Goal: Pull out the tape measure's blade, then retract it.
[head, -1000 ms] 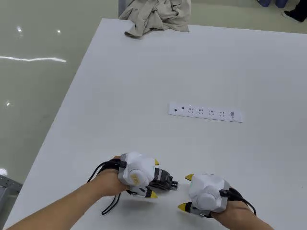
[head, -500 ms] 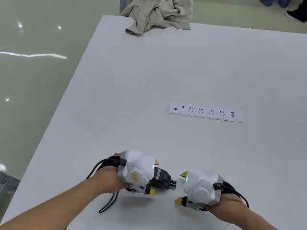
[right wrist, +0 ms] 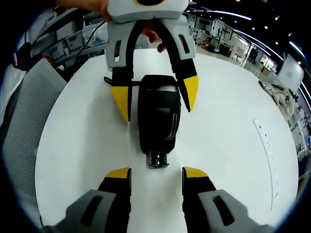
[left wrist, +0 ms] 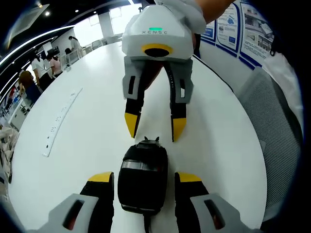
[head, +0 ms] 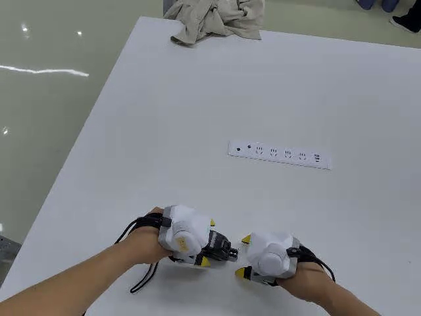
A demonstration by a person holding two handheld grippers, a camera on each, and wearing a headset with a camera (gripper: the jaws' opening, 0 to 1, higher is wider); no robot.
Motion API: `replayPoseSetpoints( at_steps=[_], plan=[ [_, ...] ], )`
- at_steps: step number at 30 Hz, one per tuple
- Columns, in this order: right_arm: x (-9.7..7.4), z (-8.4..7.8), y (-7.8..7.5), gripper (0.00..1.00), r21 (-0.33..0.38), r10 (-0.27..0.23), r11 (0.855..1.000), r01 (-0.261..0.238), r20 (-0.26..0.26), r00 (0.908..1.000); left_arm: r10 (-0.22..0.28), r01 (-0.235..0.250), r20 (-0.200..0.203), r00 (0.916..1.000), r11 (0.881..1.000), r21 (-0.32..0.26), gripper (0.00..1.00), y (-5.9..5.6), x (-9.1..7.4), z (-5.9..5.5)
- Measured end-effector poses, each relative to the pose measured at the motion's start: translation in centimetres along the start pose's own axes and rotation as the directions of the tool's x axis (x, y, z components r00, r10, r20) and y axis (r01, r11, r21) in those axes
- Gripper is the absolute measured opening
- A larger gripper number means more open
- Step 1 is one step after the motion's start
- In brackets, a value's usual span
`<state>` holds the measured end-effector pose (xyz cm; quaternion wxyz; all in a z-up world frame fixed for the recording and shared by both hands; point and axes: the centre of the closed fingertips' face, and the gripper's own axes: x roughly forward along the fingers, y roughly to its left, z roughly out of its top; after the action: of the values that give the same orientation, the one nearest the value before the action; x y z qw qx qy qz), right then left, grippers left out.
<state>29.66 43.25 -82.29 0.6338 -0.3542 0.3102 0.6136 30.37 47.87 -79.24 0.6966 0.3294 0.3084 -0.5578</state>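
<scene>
Head view, near edge of the white table point(head: 197, 118): the left gripper point(head: 208, 243) has its tongs pressed against the two sides of the tape measure point(head: 222, 247), a black case held low at the tabletop with its mouth pointing right. Just right of it, the right gripper point(head: 243, 255) faces the case with its tongs spread and nothing between them. Right gripper view shows the small metal hook point(right wrist: 158, 160) at the blade's end just ahead of those yellow tips. It is centred on the gap but not yet inside it. The blade looks fully wound in, so the pull has not begun.

The case looks rigid and compact, probably with some heft. It seems smooth enough to twist in a side grip, so the left hold needs to be firm. The hook is the place for the right tongs to take hold, though it is thin, small and easy to miss. The blade is likely springy steel that tugs back and kinks if bent sideways, so a straight draw suits it.

Farther off, well apart from the grippers, lies a white power strip point(head: 279, 155). At the far edge sits a heap of beige cloth point(head: 214, 20).
</scene>
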Motion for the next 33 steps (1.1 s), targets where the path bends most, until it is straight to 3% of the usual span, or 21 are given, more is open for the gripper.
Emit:
replayPoseSetpoints(
  at_steps=[7, 18, 33],
  plan=[
    [0.4, 0.2, 0.1, 0.39, -0.021, 0.018, 1.000, -0.018, -0.004, 0.9998, -0.004, 0.004, -0.012, 0.9999, 1.000, 0.010, 0.42, -0.2, 0.1, -0.2],
    [0.8, 0.4, -0.2, 0.31, 0.005, 0.038, 0.999, -0.038, 0.008, 0.9993, 0.002, -0.002, -0.017, 0.9998, 1.000, 0.016, 0.36, 0.3, 0.2, -0.3],
    [1.1, 0.7, 0.2, 0.21, -0.029, 0.075, 0.997, -0.075, 0.003, 0.9972, -0.004, 0.004, -0.022, 0.9997, 1.000, 0.022, 0.35, 0.3, 0.3, -0.3]
  ],
)
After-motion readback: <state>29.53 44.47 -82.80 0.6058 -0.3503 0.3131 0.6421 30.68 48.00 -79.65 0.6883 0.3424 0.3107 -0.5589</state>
